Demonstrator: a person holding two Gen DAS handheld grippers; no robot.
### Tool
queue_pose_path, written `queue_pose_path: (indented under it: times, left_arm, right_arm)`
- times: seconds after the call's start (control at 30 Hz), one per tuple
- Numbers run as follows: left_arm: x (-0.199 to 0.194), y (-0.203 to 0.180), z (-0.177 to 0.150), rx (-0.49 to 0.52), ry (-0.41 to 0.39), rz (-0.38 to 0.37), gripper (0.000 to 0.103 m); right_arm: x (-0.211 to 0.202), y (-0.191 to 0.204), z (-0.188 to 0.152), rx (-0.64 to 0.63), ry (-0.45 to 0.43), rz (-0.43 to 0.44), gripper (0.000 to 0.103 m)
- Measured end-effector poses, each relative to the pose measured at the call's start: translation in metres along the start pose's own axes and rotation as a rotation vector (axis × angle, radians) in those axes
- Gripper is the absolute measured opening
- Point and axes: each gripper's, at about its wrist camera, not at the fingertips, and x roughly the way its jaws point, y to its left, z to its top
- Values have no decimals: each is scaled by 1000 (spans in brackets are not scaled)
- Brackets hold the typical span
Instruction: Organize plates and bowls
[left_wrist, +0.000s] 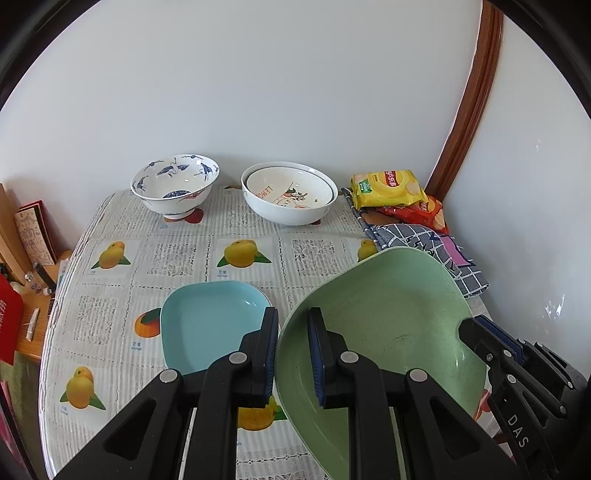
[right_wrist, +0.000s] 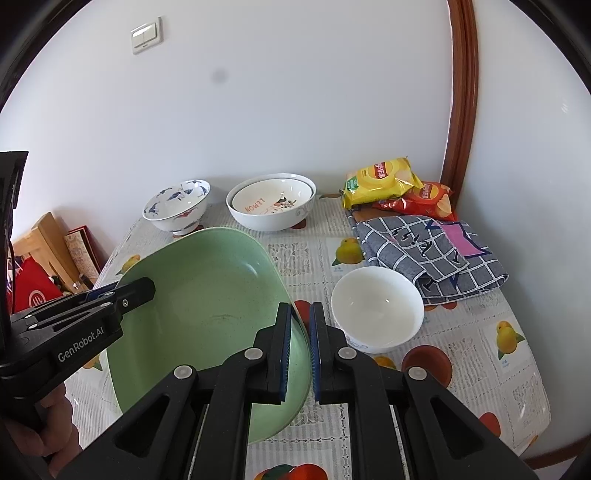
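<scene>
A large green plate (left_wrist: 388, 325) is held above the table by both grippers. My left gripper (left_wrist: 293, 354) is shut on its left rim; my right gripper (right_wrist: 300, 347) is shut on its right rim (right_wrist: 207, 306). The right gripper also shows in the left wrist view (left_wrist: 476, 332), and the left gripper in the right wrist view (right_wrist: 125, 291). A blue square plate (left_wrist: 210, 321) lies on the table left of the green one. A plain white bowl (right_wrist: 376, 308) stands to the right. At the back stand a blue-patterned bowl (left_wrist: 173, 188) and two nested white bowls (left_wrist: 290, 195).
Yellow and red snack bags (right_wrist: 380, 181) and a folded checked cloth (right_wrist: 432, 251) lie at the back right of the fruit-print tablecloth (left_wrist: 118, 295). A wall is close behind and to the right. Boxes and books (left_wrist: 29, 236) stand off the table's left edge.
</scene>
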Motion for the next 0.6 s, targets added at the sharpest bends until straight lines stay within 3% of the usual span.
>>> queue_pose_path:
  times: [0.6]
  left_arm:
    - [24, 22, 2, -20, 33, 3, 16]
  right_arm:
    - [28, 15, 2, -4, 37, -2, 10]
